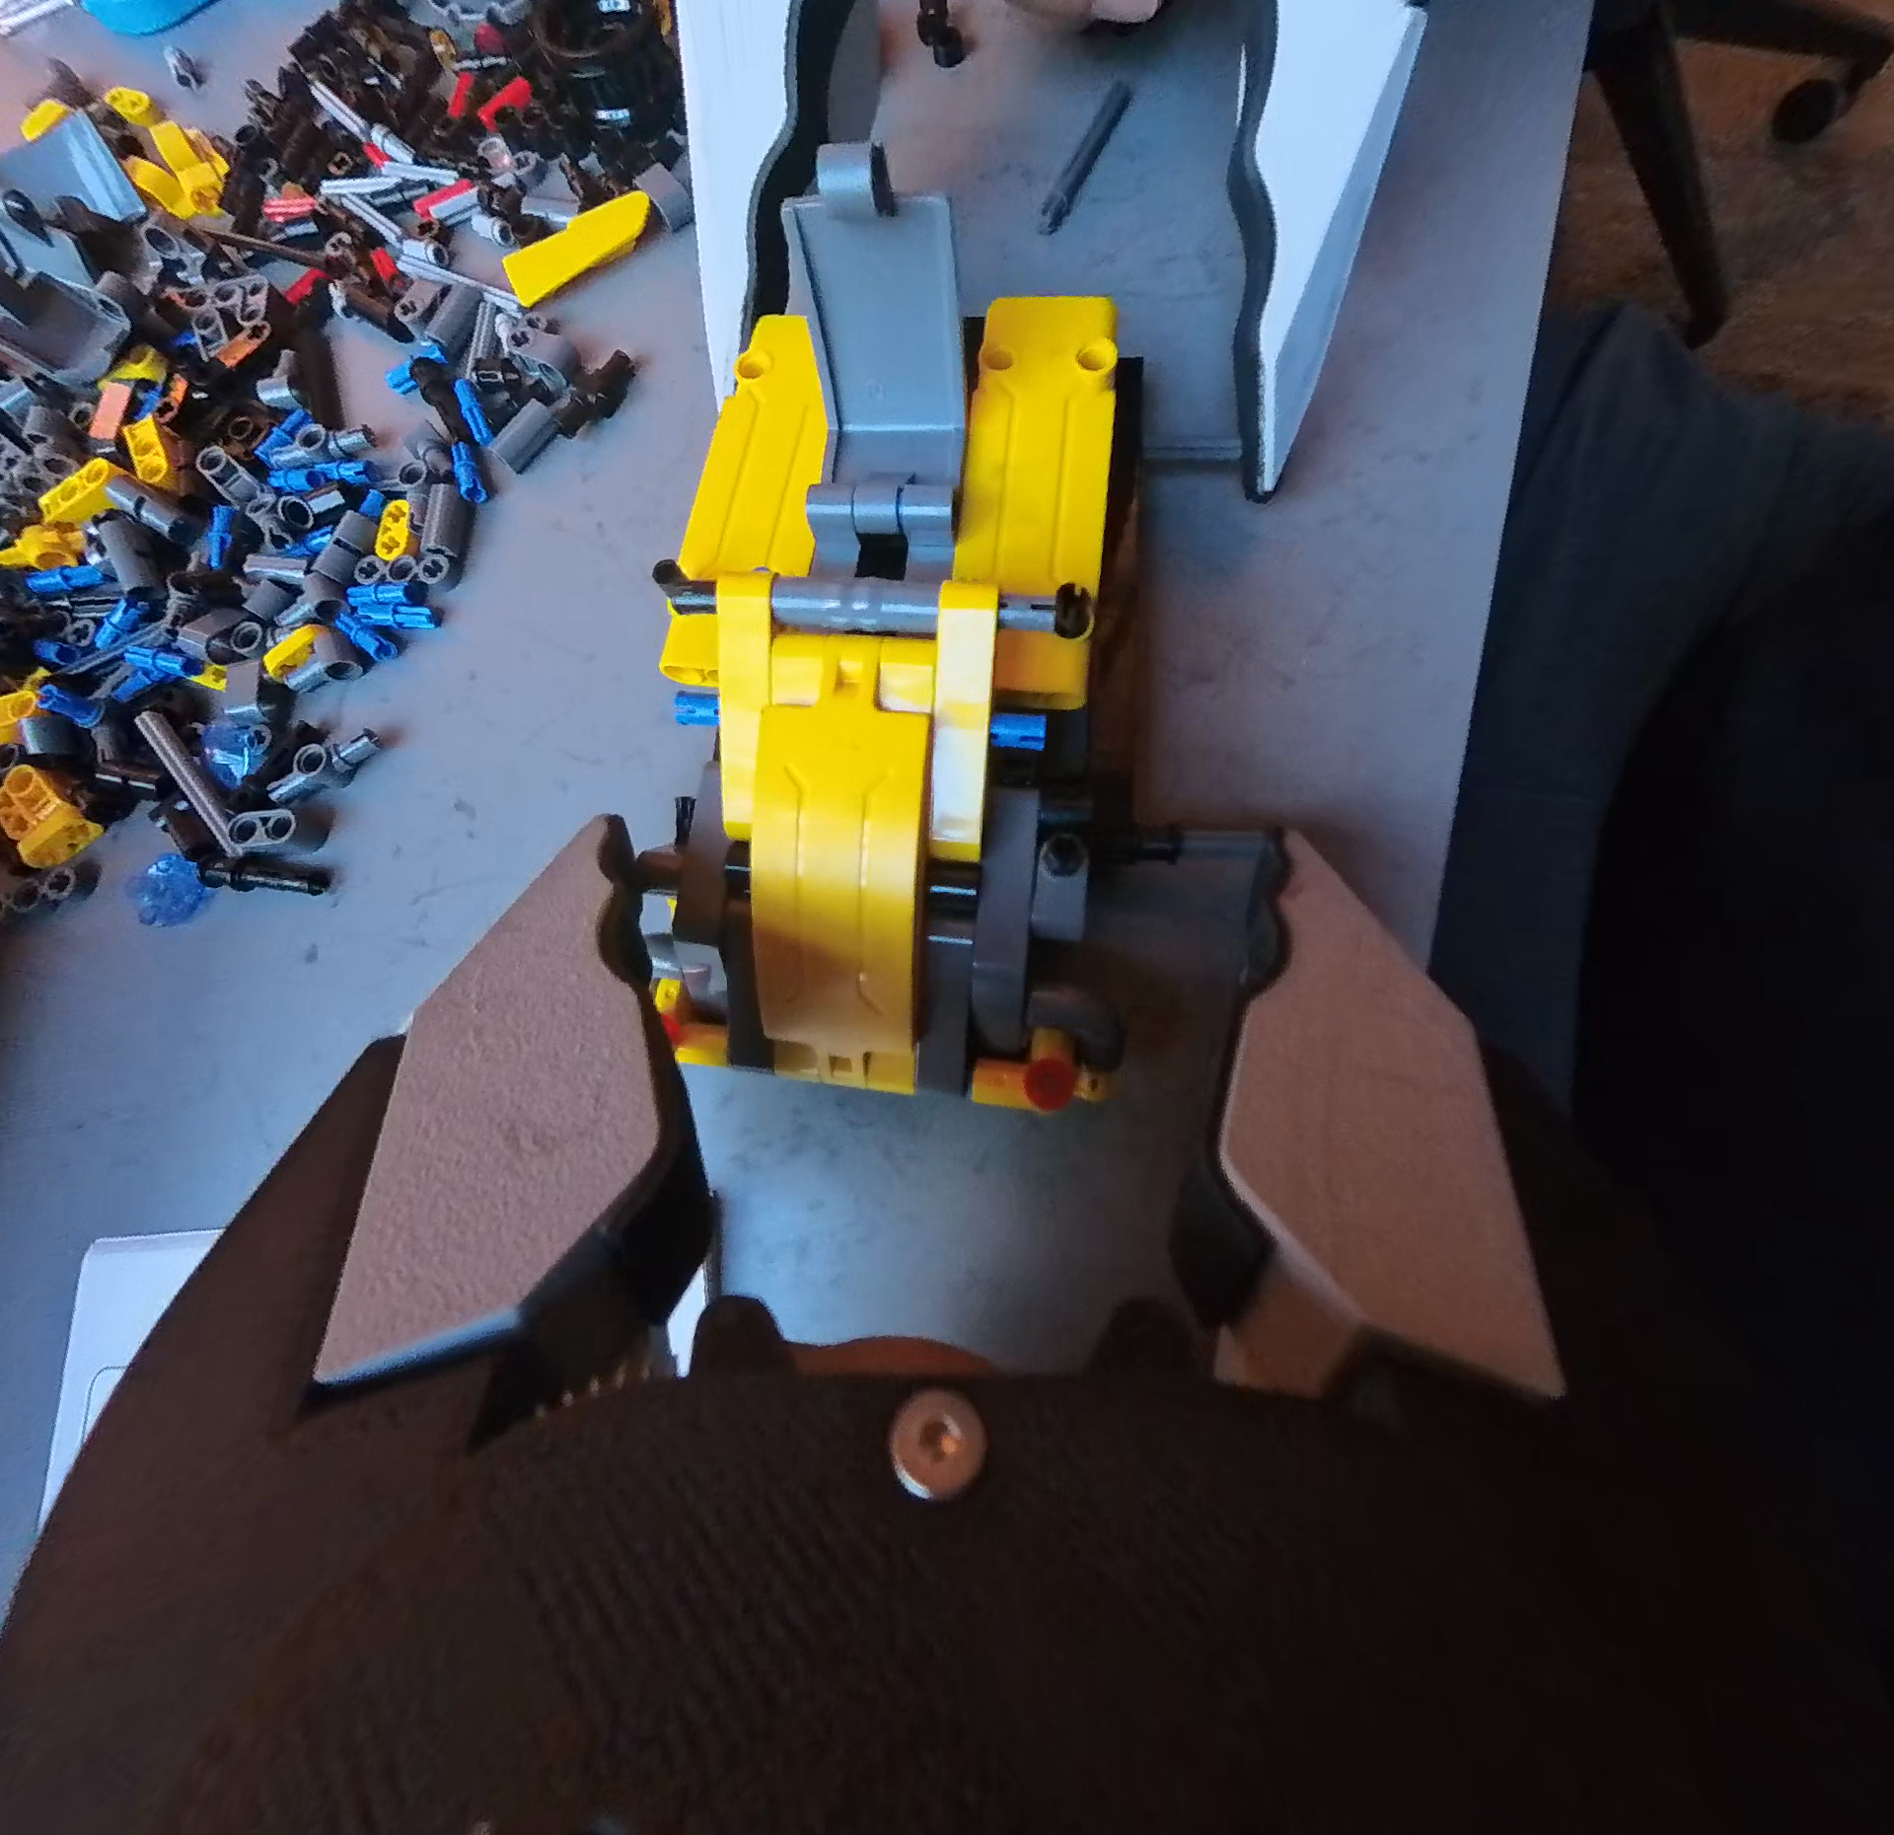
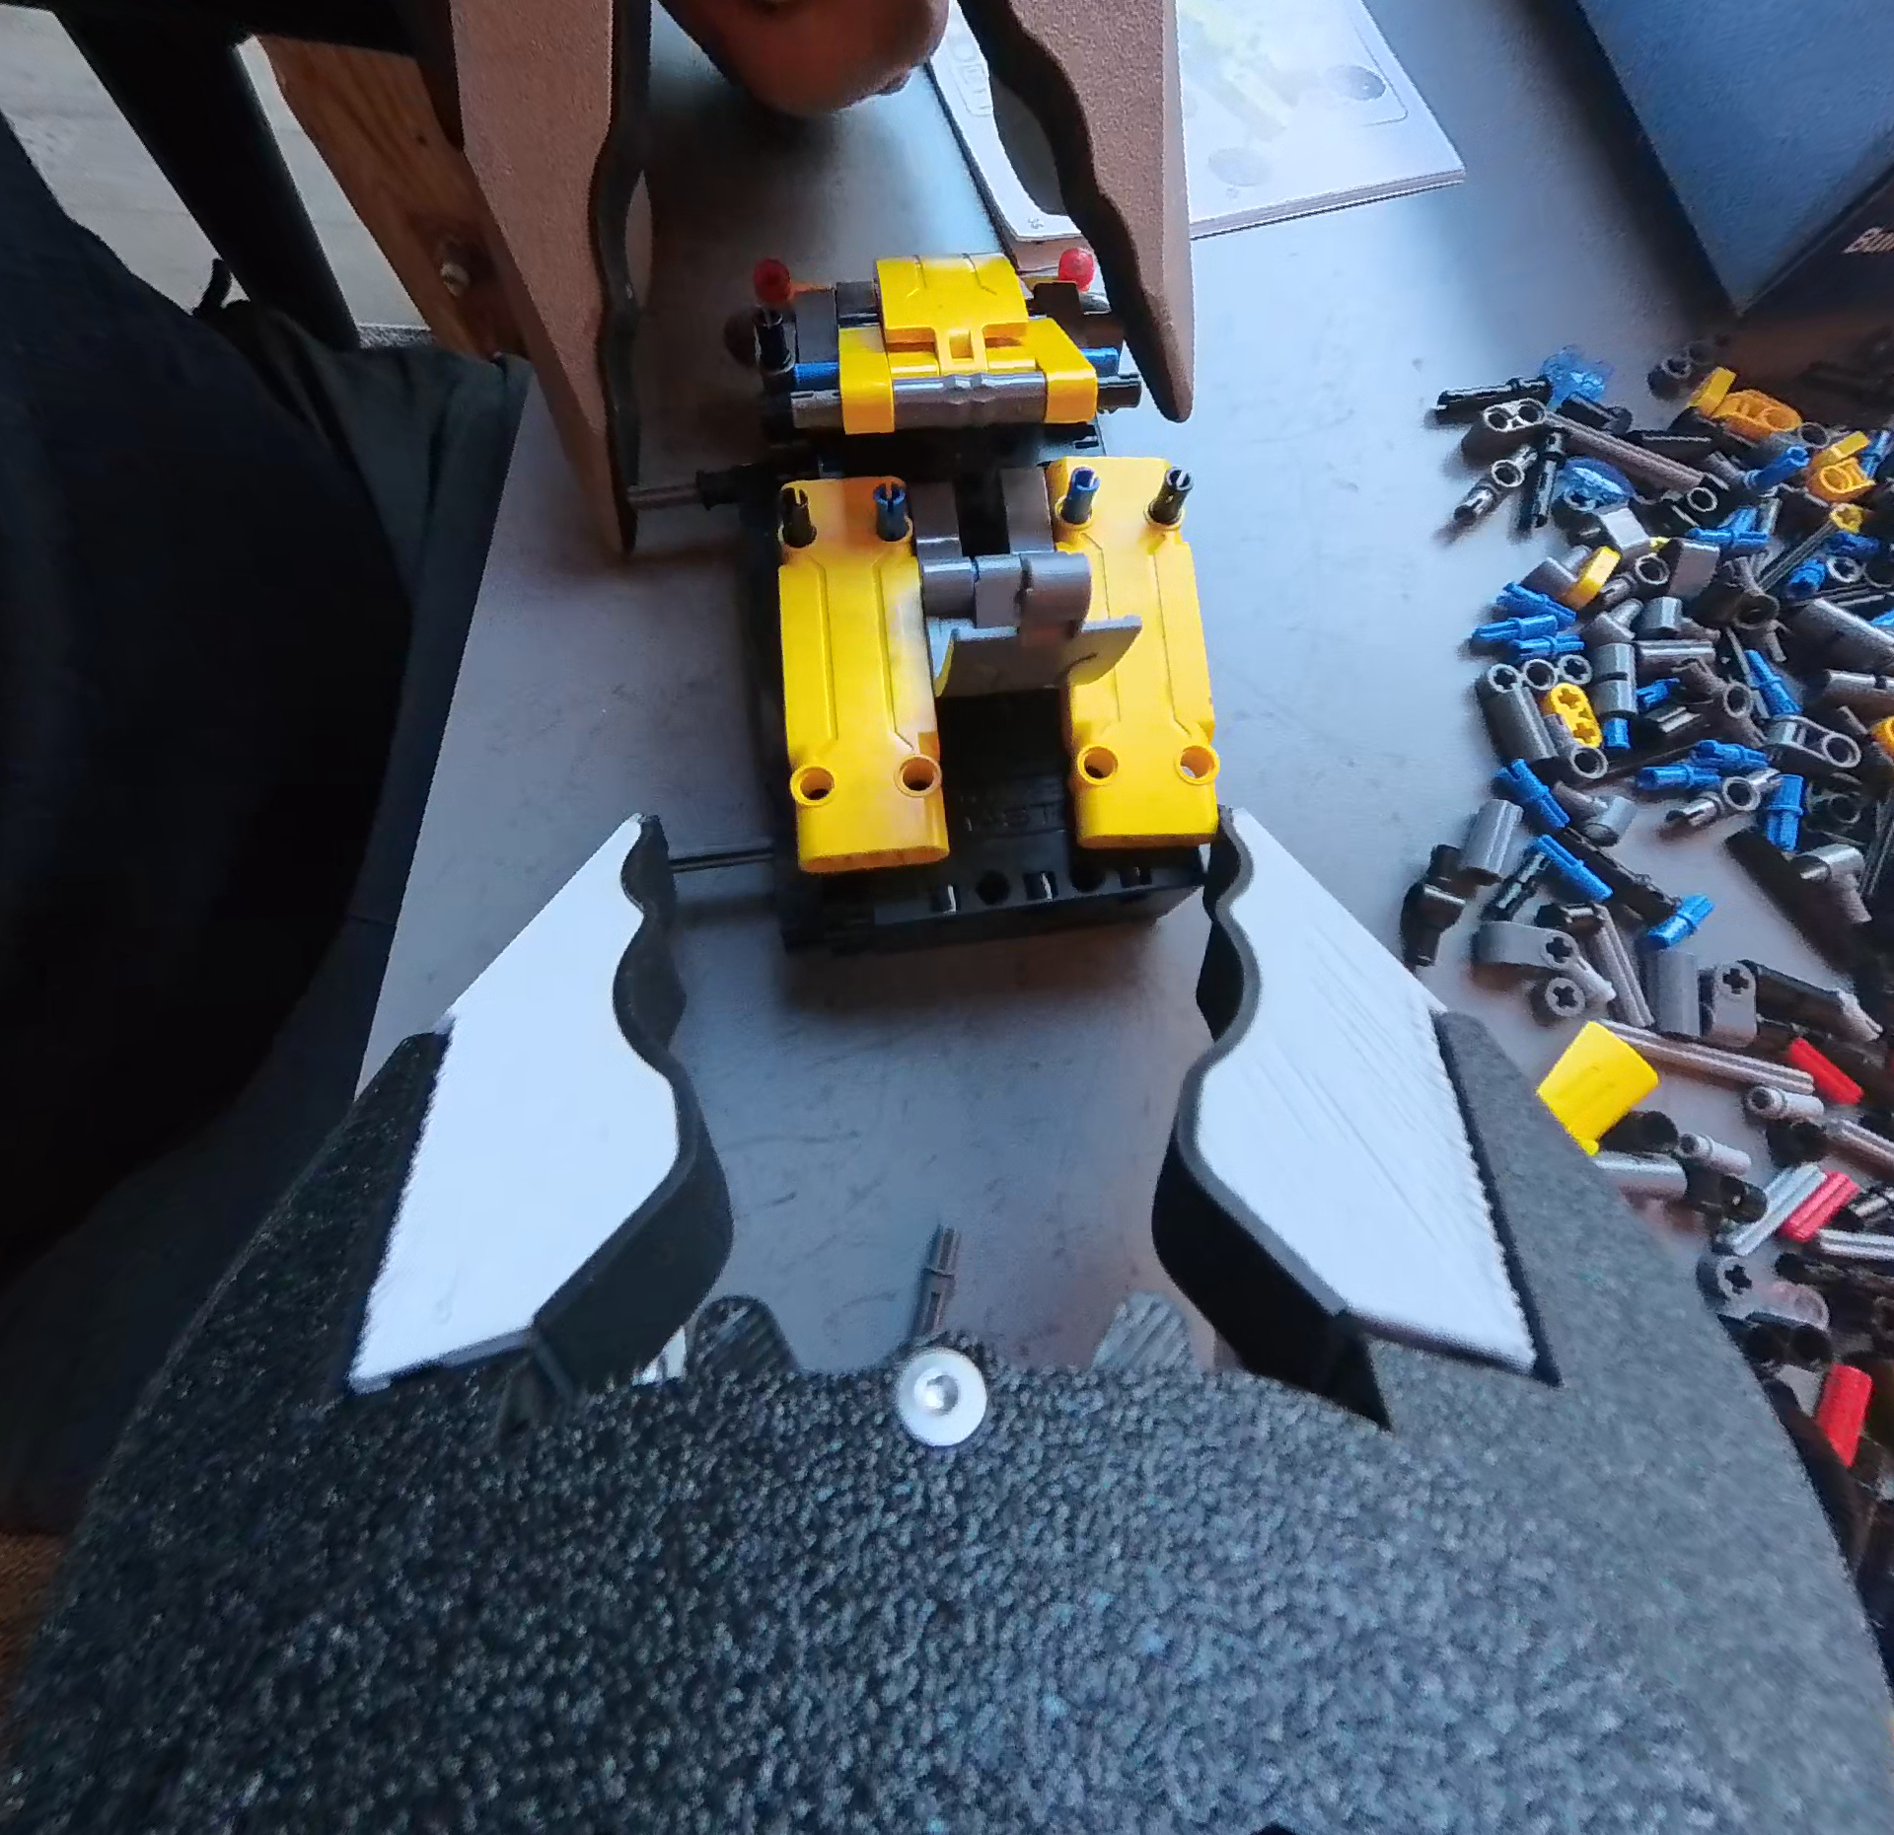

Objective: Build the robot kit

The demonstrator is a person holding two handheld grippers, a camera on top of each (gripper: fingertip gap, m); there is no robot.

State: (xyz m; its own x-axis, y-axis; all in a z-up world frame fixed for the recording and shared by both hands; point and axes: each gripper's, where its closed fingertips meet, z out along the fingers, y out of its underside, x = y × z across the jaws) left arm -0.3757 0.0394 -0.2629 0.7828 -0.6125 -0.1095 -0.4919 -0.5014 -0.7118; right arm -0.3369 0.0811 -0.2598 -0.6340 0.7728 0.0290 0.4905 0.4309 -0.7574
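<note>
Flanking yellow model: loose-parts pile, booklet.

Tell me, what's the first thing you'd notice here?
The yellow toy vehicle built from bricks sits on the grey table, right between the two open grippers. The left gripper faces one end, the right gripper the other. Beside it sprawls a big pile of loose pieces in blue, grey, black and yellow.
</note>
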